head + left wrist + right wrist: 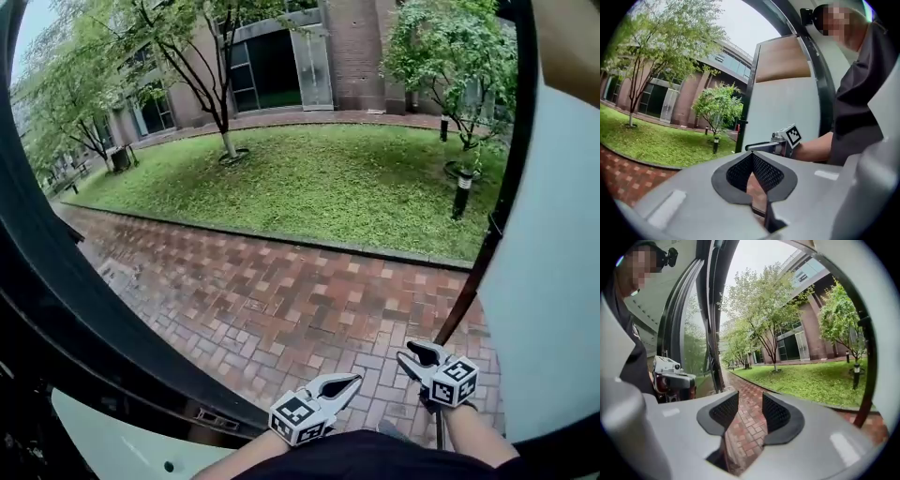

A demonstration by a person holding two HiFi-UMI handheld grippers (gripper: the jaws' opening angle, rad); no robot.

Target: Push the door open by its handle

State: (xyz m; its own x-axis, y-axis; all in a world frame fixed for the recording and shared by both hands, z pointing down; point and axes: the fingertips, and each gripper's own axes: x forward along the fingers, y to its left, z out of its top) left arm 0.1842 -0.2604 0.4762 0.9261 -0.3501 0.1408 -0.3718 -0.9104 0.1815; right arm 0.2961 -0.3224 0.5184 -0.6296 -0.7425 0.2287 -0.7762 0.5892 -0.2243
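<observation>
Door (553, 300) stands just right of the open, empty right claw (412, 353); left claw (354, 380) closed.

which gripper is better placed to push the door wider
Right. The right gripper hangs beside the door, at its dark edge, fingers apart and empty. The left gripper is nearer the middle of the opening, fingers closed. No handle shows clearly.
</observation>
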